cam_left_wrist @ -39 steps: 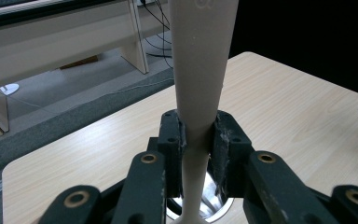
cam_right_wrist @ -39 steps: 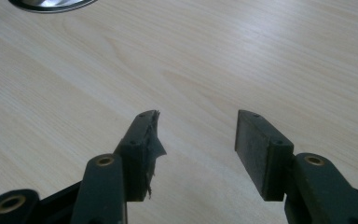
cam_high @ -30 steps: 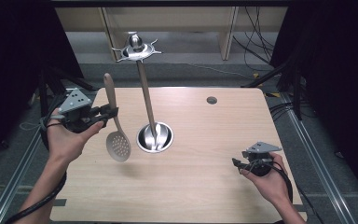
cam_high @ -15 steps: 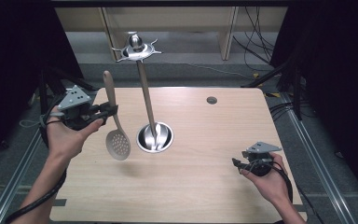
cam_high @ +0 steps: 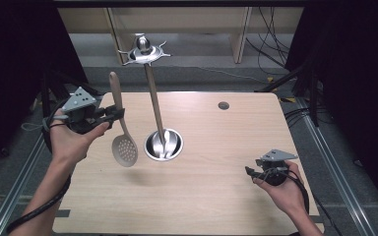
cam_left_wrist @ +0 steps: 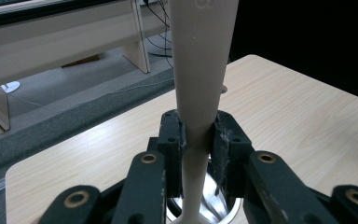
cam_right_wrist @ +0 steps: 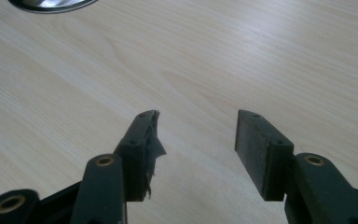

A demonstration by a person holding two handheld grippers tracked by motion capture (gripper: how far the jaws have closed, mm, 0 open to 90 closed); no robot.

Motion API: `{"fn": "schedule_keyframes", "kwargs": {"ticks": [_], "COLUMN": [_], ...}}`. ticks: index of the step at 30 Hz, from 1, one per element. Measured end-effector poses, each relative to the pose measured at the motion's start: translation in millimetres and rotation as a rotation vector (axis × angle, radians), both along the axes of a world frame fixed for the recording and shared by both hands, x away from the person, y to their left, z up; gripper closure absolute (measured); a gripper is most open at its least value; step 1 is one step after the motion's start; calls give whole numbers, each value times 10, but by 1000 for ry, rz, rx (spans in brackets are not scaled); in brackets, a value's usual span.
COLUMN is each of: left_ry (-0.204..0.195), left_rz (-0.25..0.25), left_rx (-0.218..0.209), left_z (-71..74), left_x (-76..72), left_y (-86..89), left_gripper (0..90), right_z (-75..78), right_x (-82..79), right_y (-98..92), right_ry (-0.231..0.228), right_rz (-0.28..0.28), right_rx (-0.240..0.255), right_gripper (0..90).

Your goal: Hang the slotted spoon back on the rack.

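Observation:
A beige slotted spoon hangs upright over the table's left part, head down and handle up. My left gripper is shut on its handle. In the left gripper view the pads press the narrow neck of the spoon from both sides. Just right of the spoon stands a metal utensil stand, with a round base, a tall pole and a hooked crown. My right gripper rests low at the front right. Its jaws are open over bare wood with nothing between them.
The light wooden table has a small dark round hole near its far edge. Behind the table are a wooden frame and cables on the floor. Dark curtains close both sides. The stand's base lies far ahead of the right gripper.

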State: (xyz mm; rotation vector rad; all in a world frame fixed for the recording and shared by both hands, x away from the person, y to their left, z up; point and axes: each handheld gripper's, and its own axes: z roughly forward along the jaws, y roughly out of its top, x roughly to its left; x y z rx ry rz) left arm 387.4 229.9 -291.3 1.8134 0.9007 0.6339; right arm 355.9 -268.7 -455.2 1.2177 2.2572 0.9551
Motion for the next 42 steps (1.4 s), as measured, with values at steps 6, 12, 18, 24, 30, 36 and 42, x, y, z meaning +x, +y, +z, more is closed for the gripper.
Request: {"fn": "schedule_keyframes", "kwargs": {"ticks": [6, 12, 18, 24, 30, 36, 42], "left_ry": [-6, -5, 6, 9, 4, 5, -19], "left_rz": [5, 1, -5, -5, -3, -6, -28], "left_rx": [8, 8, 1, 5, 12, 14, 27], "left_z": [18, 30, 32, 51, 68, 79, 102], "left_x": [27, 57, 77, 98, 132, 144, 172], "left_y": [5, -10, -31, -32, -26, -42, -45], "left_gripper": [742, 741, 742, 741, 741, 741, 742], "right_z": [2, 2, 6, 2, 7, 5, 6], "right_x": [4, 5, -2, 5, 1, 5, -3], "right_y": [-6, -4, -3, -4, -1, -5, 0], "right_ry": [-14, -13, -6, -13, -12, -18, -2], "right_rz": [3, 4, -4, 5, 2, 5, -4], "right_rx": [-10, -10, -7, -10, -16, -18, -5], "right_gripper": [495, 495, 495, 495, 495, 495, 495]}}
